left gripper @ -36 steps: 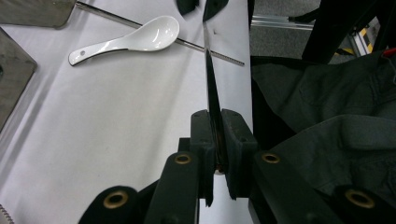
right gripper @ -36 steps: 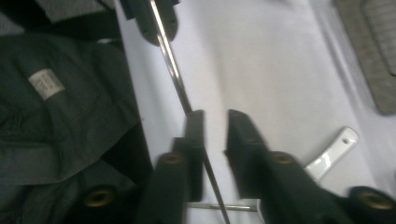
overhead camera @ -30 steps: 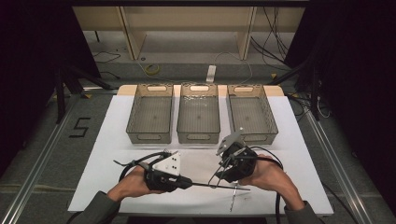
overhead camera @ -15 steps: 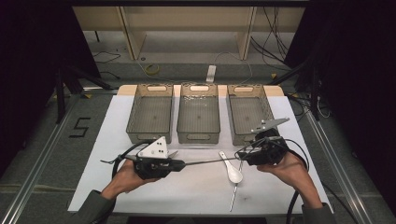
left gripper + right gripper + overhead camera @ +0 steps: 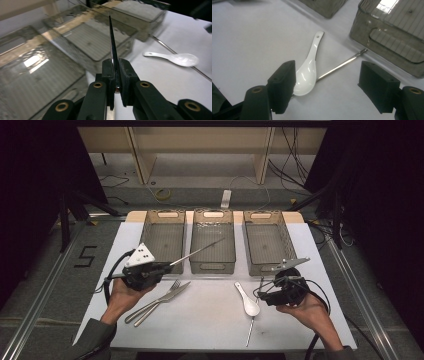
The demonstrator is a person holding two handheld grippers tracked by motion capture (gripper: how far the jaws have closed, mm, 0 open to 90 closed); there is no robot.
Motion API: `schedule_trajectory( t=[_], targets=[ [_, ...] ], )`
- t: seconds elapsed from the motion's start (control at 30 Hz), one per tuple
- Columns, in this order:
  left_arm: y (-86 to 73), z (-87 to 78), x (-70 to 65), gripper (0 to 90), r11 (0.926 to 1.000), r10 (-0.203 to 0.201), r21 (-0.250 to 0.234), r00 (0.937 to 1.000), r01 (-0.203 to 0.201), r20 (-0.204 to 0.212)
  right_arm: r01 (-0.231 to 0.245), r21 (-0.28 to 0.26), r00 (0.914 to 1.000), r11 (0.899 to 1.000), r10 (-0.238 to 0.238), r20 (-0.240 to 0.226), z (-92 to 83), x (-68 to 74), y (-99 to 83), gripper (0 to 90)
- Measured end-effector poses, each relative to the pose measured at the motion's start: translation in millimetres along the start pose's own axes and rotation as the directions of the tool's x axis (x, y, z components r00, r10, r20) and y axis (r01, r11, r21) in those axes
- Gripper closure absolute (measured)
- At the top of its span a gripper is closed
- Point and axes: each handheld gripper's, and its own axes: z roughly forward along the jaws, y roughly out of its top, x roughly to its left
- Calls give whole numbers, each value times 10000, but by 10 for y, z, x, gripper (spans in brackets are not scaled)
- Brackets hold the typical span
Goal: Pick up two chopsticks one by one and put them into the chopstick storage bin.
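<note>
Our left gripper (image 5: pixel 115 75) clamped on one chopstick (image 5: pixel 112 45) jutting from the jaws over three bins (image 5: pixel 213 240), our right gripper (image 5: pixel 327 87) just opening wide, nothing gripped — one spoon (image 5: pixel 308 67), one second chopstick (image 5: pixel 342 64) lying between its jaws, one fork (image 5: pixel 152 300), one knife (image 5: pixel 167 296) beside our left hand.

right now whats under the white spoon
A thin metal rod lies under the white spoon, crossing beneath its bowl on the white table. The stretch under the bowl is covered, so its near end can't be seen in the right gripper view.
</note>
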Motion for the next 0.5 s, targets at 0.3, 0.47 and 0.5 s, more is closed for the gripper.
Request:
schedule_trajectory(
  t=[0.3,0.47,0.5],
  targets=[
    [-70,59,420,835,9944,-1044,-310,9845,1010,-1412,21,330,10000,9995,-20,-31,158,17,-117,307],
    [-74,97,588,836,9894,-1444,-446,9699,1383,-1962,8,377,10000,9993,-6,-59,181,20,-151,307],
    [-76,110,622,835,9878,-1550,-431,9667,1493,-2035,-10,372,10000,9993,12,-58,181,22,-157,307]
  ],
)
